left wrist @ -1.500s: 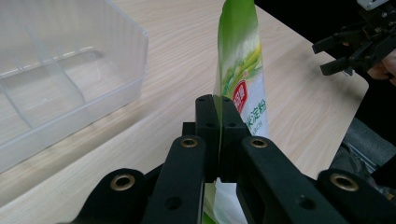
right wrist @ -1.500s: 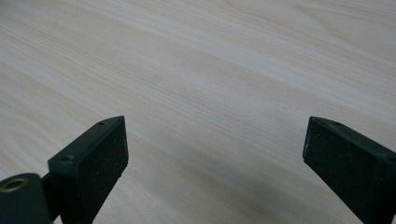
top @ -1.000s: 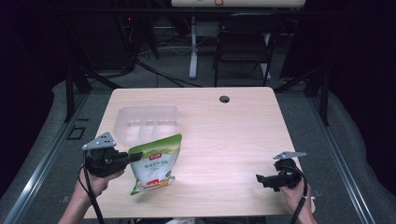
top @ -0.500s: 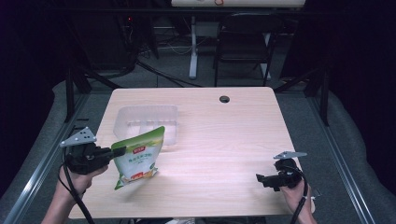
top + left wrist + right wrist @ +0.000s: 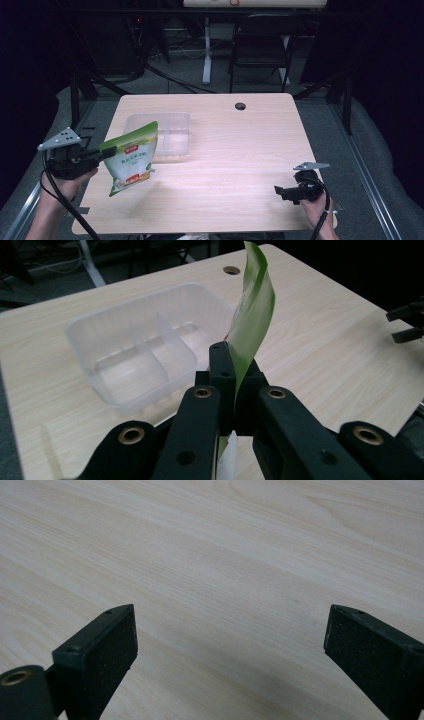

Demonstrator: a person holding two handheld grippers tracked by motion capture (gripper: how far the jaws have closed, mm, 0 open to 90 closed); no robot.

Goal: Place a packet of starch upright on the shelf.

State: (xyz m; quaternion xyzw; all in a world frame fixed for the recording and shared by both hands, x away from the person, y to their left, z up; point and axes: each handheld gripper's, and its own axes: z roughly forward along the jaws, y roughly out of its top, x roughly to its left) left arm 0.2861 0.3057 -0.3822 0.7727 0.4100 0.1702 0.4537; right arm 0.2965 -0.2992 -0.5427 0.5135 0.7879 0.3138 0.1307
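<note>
Left hand-held gripper (image 5: pixel 102 153) has been lifting the green pouch (image 5: pixel 131 159) leftward off the worktop (image 5: pixel 240 150); it's clamping the pouch's top edge, bag hanging beside the clear tray (image 5: pixel 172 135). Keep the pinch tight, clear the rim. Right hand-held gripper (image 5: pixel 280 192) is idling agape. Room's dark, chair (image 5: pixel 260 47) behind.

We find the table (image 5: pixel 240 165) bare and passable from its middle to the right edge, whereas at its left the clear 2-compartment container (image 5: pixel 167 135) and the green pouch (image 5: pixel 131 159) hanging just before it obstruct passage.
</note>
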